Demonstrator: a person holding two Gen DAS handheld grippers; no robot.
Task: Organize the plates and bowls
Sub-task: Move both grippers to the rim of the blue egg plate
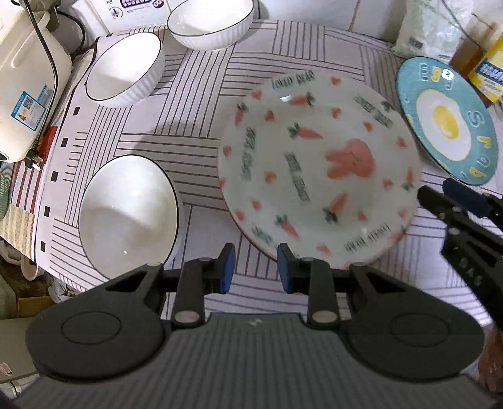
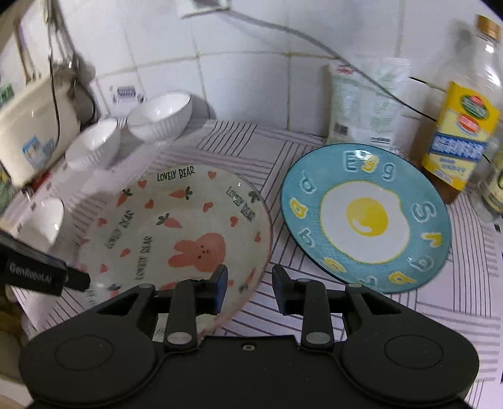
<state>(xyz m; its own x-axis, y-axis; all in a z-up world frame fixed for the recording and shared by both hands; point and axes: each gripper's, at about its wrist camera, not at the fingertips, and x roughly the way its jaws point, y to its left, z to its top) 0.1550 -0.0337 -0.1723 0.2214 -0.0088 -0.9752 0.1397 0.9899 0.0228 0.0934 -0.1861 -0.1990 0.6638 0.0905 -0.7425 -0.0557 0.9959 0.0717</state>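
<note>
A white plate with pink bunny and carrots (image 1: 317, 166) (image 2: 176, 232) lies mid-table on the striped cloth. My left gripper (image 1: 256, 270) is open by a narrow gap over bare cloth, with the plate's near rim just beyond its right pad (image 1: 284, 267). My right gripper (image 2: 250, 283) straddles that plate's right rim; its jaws are opening and the pads do not press the rim. It also shows at the right edge of the left wrist view (image 1: 456, 204). A blue egg plate (image 1: 446, 119) (image 2: 364, 220) lies to the right. Three white bowls (image 1: 129, 214) (image 1: 125, 69) (image 1: 210, 22) stand at the left and back.
A cream rice cooker (image 1: 25, 94) (image 2: 34, 132) with its cord stands at the far left. An oil bottle (image 2: 462, 126) and a white bag (image 2: 364, 103) stand against the tiled wall at the back right. The table's edge runs along the left.
</note>
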